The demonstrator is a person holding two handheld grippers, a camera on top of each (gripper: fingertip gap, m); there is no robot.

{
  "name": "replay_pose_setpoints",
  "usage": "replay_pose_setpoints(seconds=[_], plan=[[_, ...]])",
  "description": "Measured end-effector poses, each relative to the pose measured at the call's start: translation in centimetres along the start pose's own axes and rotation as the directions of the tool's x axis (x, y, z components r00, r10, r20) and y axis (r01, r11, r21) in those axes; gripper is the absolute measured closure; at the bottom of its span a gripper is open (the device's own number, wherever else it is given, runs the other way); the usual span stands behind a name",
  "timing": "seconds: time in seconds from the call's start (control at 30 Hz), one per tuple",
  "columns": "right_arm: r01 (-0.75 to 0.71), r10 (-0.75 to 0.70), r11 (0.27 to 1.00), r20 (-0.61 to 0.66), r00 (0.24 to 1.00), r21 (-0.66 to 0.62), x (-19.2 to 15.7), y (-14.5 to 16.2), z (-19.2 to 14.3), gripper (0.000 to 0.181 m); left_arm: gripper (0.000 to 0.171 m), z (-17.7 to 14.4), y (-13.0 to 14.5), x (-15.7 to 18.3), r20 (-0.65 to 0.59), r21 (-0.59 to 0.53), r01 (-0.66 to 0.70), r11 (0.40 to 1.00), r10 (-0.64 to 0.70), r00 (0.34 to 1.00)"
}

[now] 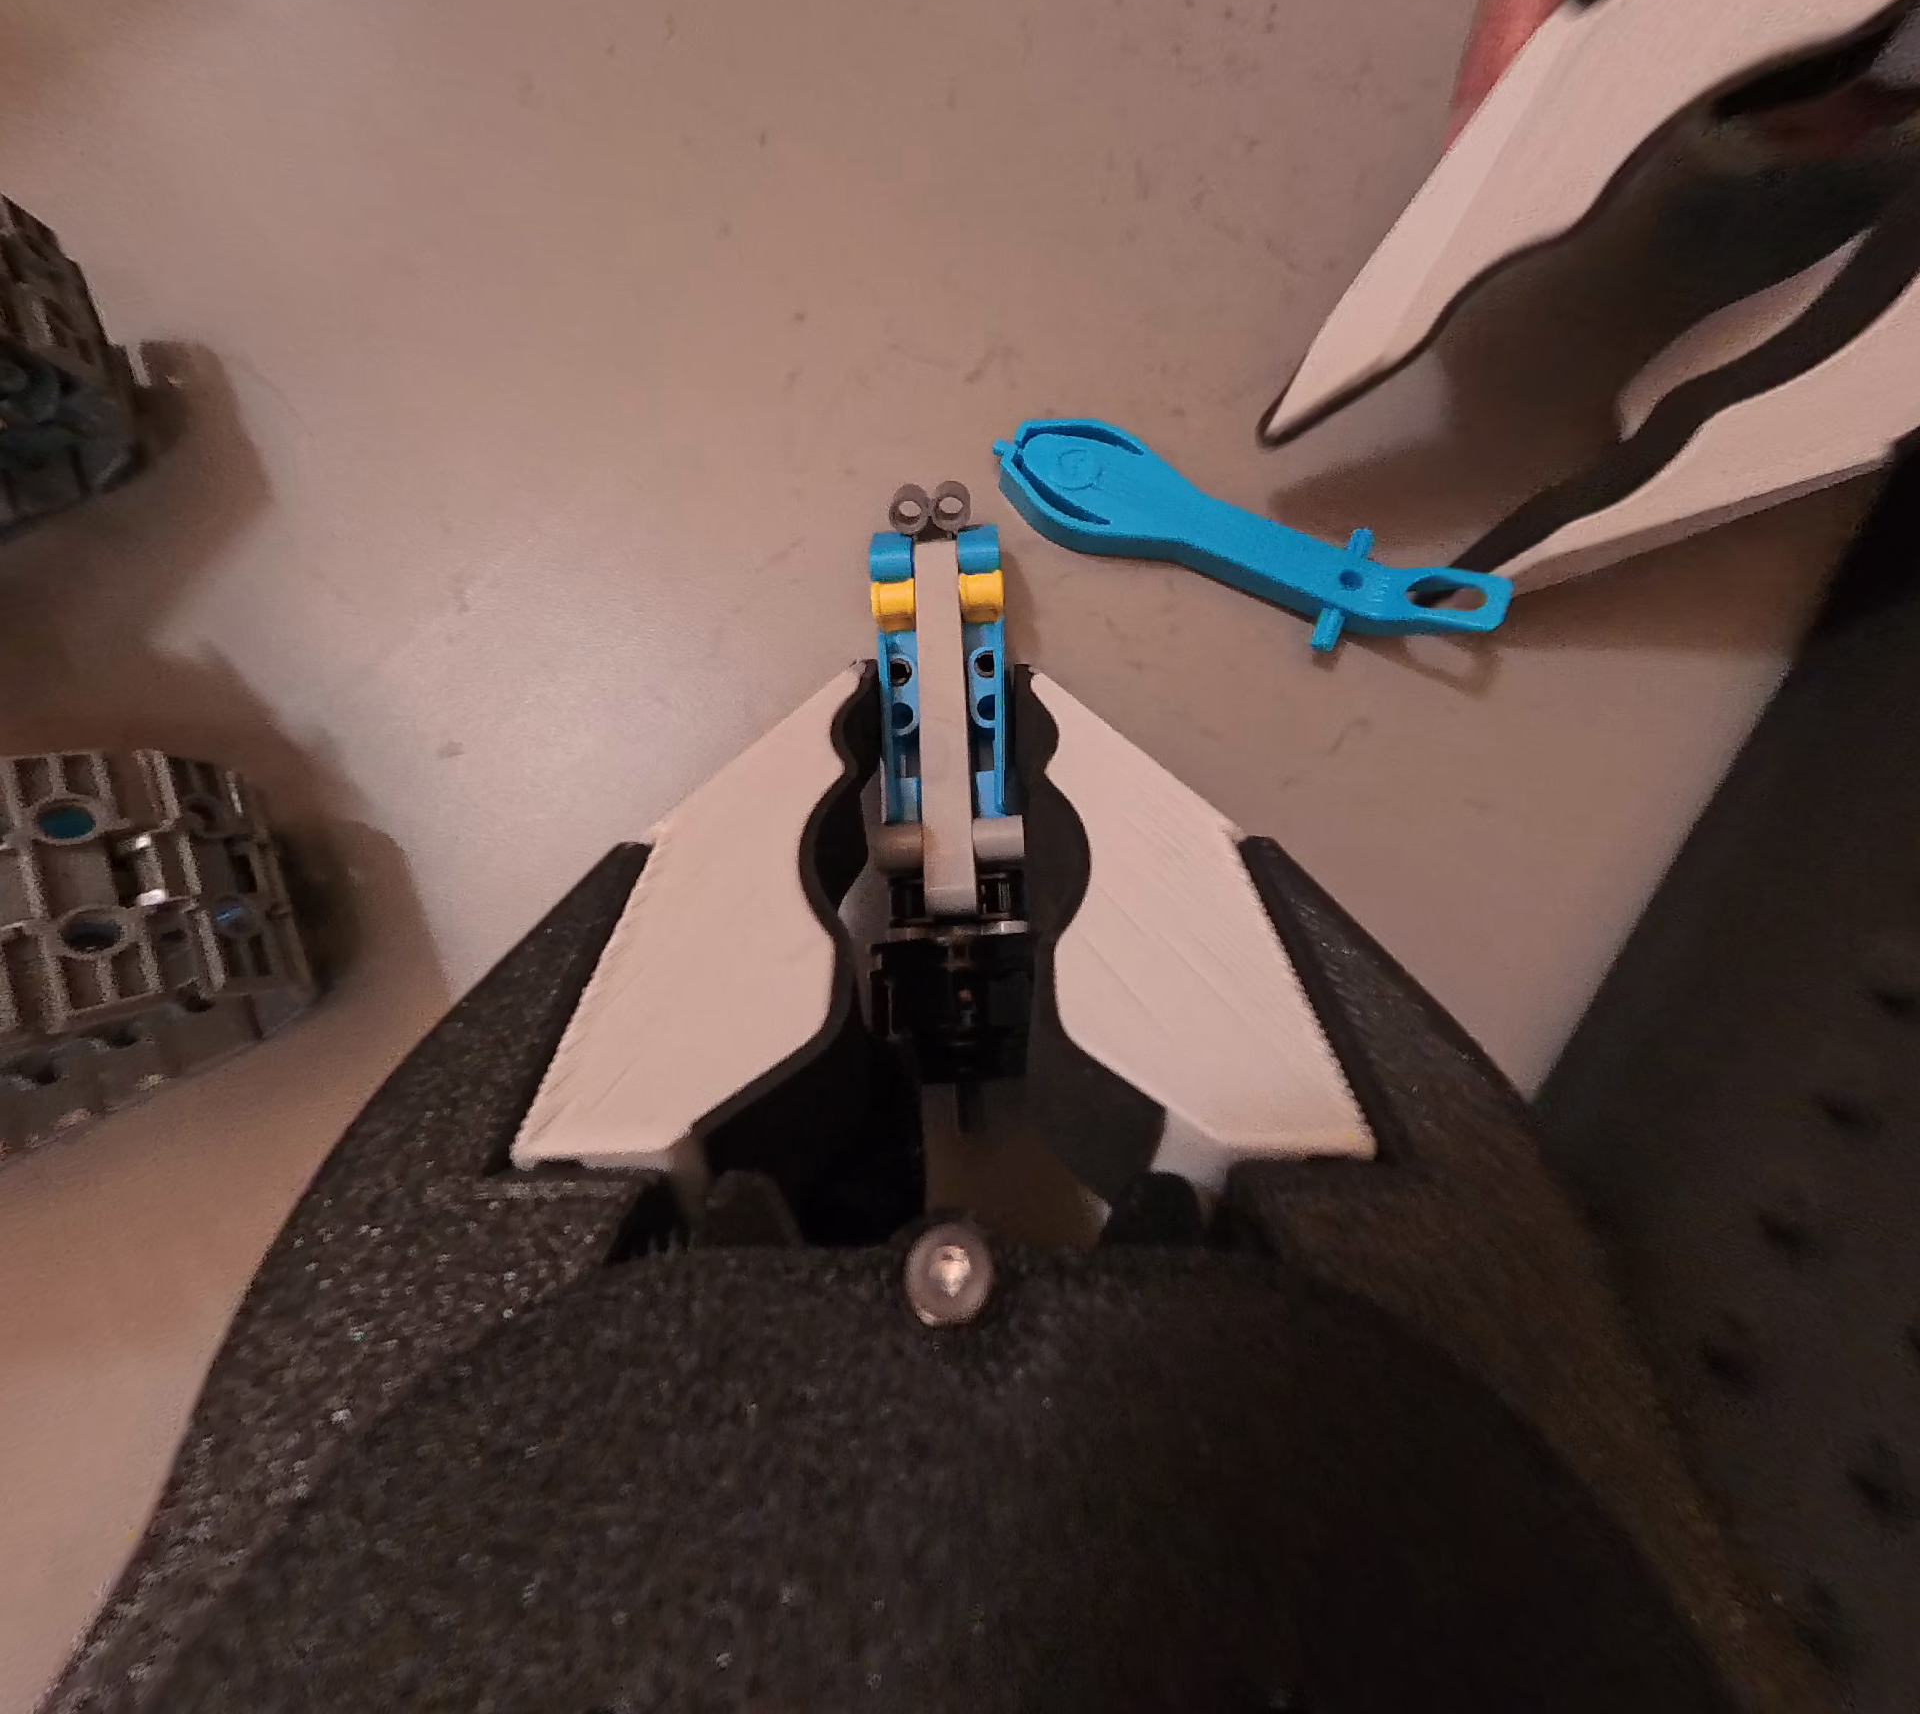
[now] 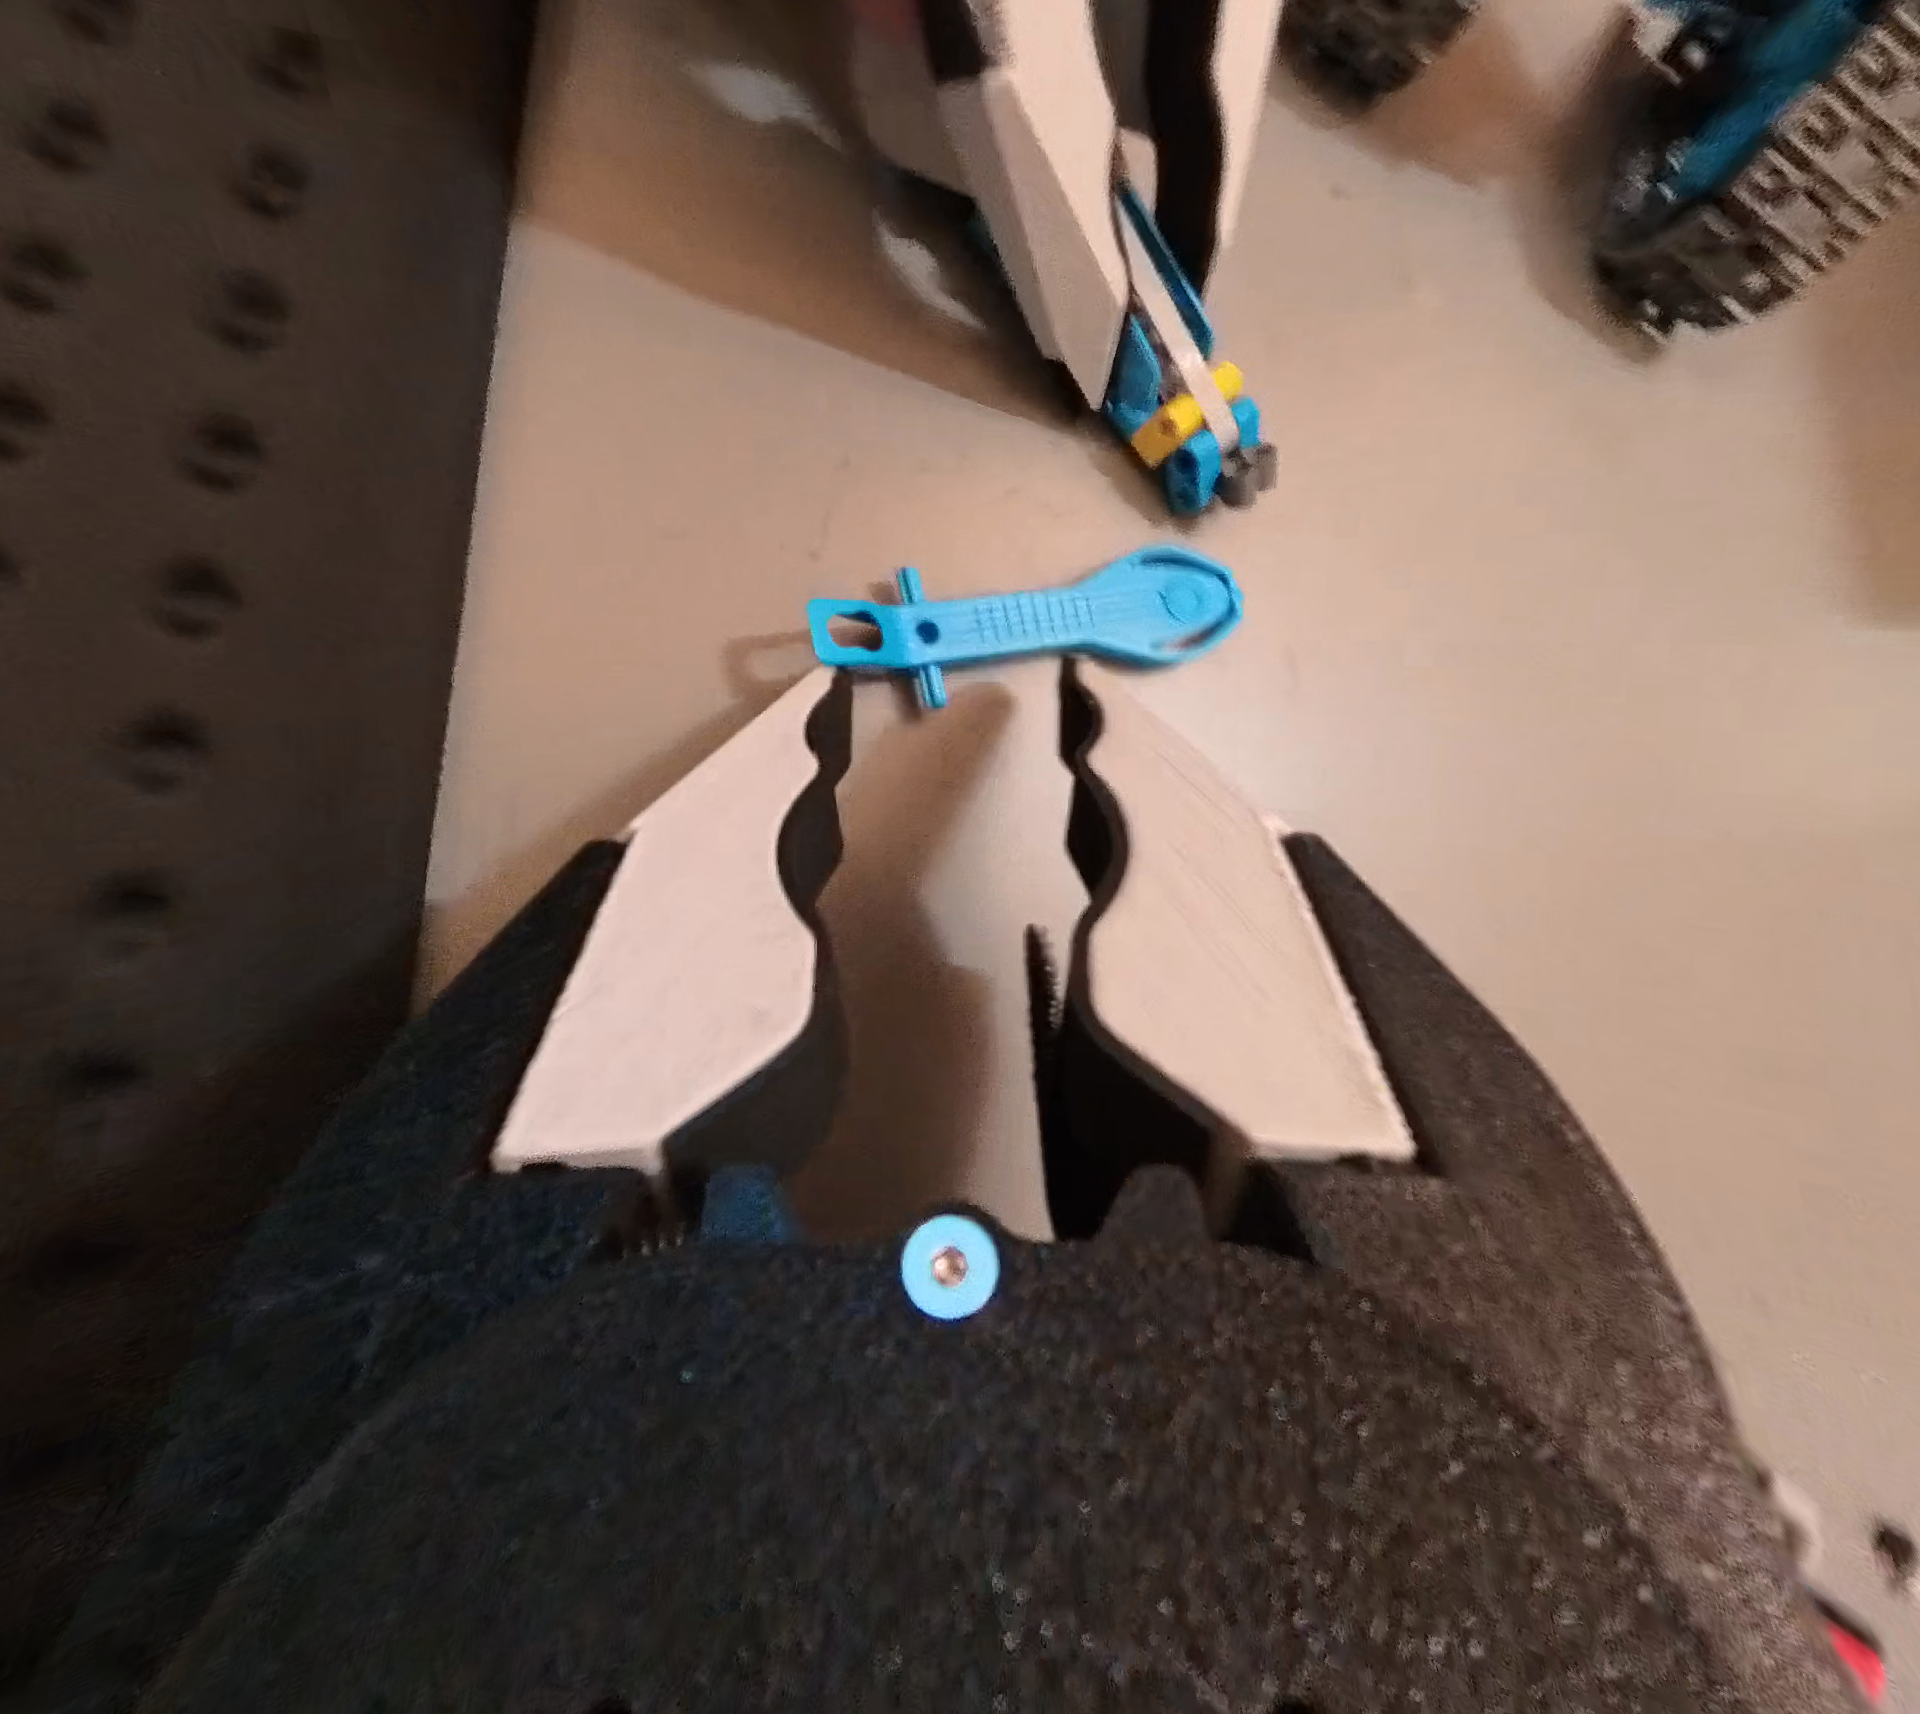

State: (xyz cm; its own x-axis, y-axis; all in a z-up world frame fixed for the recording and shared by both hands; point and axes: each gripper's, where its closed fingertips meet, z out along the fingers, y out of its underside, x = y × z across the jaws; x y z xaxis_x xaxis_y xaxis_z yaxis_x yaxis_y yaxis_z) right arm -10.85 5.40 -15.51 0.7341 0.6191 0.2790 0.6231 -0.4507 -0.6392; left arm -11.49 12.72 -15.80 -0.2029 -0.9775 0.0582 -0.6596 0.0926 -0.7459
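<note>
My left gripper point(image 1: 943, 677) is shut on a small brick assembly point(image 1: 940, 625) of blue beams, a grey beam, yellow connectors and grey pins, with a black part deeper between the fingers. Its tip points at the beige table. The assembly also shows in the right wrist view point(image 2: 1195, 428), held by the left gripper point(image 2: 1143, 293). A blue spoon-shaped plastic tool point(image 1: 1236, 537) lies flat on the table just right of the assembly. My right gripper point(image 2: 956, 688) is open and empty, its fingertips just short of the tool's handle end point(image 2: 1018, 620). The right gripper point(image 1: 1382, 490) shows at the upper right.
Grey toothed track pieces with blue parts point(image 1: 125, 895) lie at the left, another point(image 1: 52, 376) above. A blurred blue and grey tracked model point(image 2: 1714, 54) stands at the upper right. A dark perforated board point(image 2: 208, 417) borders the table's left edge; it also shows at the right point(image 1: 1745, 1145). The gap from one gripper's tips to the other's is roughly 8 cm.
</note>
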Motion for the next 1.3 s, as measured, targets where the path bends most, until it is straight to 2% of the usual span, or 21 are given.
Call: replay_pose_setpoints(seconds=[0.1, 0.13, 0.27, 0.33, 0.37, 0.43, 0.53, 0.6, 0.63, 0.73, 0.87, 1.0, 1.13, 1.2, 1.3], plan=[[0.043, -0.043, 0.999, 0.040, 0.998, 0.014, 0.3, -0.9, 1.0, 0.148, 0.148, -0.2, 0.0, 0.3, -0.082, 0.001, 0.075, 0.997, -0.074, 0.994], [0.053, -0.055, 0.998, 0.063, 0.996, 0.034, -0.1, -1.3, 1.2, 0.158, 0.148, -0.3, 0.0, 0.4, -0.110, -0.001, 0.102, 0.995, -0.101, 0.989], [0.089, -0.088, 0.994, -0.014, 0.996, 0.060, -0.2, -2.3, 2.1, 0.167, 0.148, -0.5, 0.0, 0.4, -0.186, -0.009, 0.192, 0.981, -0.190, 0.964], [0.094, -0.092, 0.992, -0.035, 0.995, 0.083, -0.6, -2.9, 1.8, 0.179, 0.148, -0.5, 0.0, 0.4, -0.190, -0.009, 0.197, 0.980, -0.195, 0.962], [0.096, -0.091, 0.990, -0.045, 0.995, 0.105, -0.8, -3.2, 1.5, 0.178, 0.148, -0.5, 0.0, 0.4, -0.189, -0.009, 0.196, 0.981, -0.194, 0.963], [0.074, -0.069, 0.989, -0.041, 0.997, 0.132, -0.8, -3.6, 1.0, 0.161, 0.148, -0.5, 0.0, 0.4, -0.190, -0.009, 0.197, 0.980, -0.195, 0.962], [-0.012, 0.004, 0.993, 0.070, 0.998, 0.118, -0.9, -3.6, 1.3, 0.140, 0.148, -0.5, 0.0, 0.4, -0.192, -0.009, 0.200, 0.980, -0.198, 0.961], [-0.047, 0.034, 0.995, 0.146, 0.989, 0.091, -1.6, -3.5, 1.9, 0.138, 0.148, -0.5, 0.0, 0.3, -0.188, -0.008, 0.205, 0.979, -0.203, 0.961], [-0.035, 0.022, 0.996, 0.143, 0.989, 0.086, -1.8, -3.5, 2.3, 0.145, 0.148, -0.6, 0.0, 0.2, -0.185, -0.008, 0.210, 0.978, -0.208, 0.961], [0.056, -0.060, 0.995, 0.045, 0.997, 0.085, -1.4, -4.0, 3.2, 0.162, 0.148, -0.9, 0.4, -0.4, -0.156, -0.007, 0.193, 0.981, -0.191, 0.969], [0.081, -0.078, 0.995, -0.048, 0.996, 0.060, -0.6, -4.5, 3.9, 0.171, 0.148, -1.8, 1.5, -0.9, -0.070, -0.013, 0.071, 0.997, -0.072, 0.995], [0.096, -0.090, 0.995, -0.185, 0.979, 0.023, 1.2, -4.2, 3.7, 0.177, 0.148, -2.1, 1.9, -0.6, -0.039, -0.011, 0.012, 1.000, -0.012, 0.999], [0.101, -0.083, 0.994, -0.289, 0.954, 0.048, 2.7, -4.5, 2.9, 0.178, 0.148, -2.0, 1.7, -0.3, -0.069, -0.004, 0.035, 0.999, -0.036, 0.997], [0.168, -0.147, 0.985, -0.364, 0.920, 0.025, 3.5, -4.5, 2.7, 0.178, 0.148, -2.0, 1.7, -0.3, -0.086, -0.003, 0.057, 0.998, -0.057, 0.995], [0.254, -0.234, 0.967, -0.379, 0.895, 0.002, 3.2, -4.6, 3.4, 0.177, 0.148, -2.0, 1.6, -0.2, -0.119, -0.003, 0.086, 0.996, -0.085, 0.989]])
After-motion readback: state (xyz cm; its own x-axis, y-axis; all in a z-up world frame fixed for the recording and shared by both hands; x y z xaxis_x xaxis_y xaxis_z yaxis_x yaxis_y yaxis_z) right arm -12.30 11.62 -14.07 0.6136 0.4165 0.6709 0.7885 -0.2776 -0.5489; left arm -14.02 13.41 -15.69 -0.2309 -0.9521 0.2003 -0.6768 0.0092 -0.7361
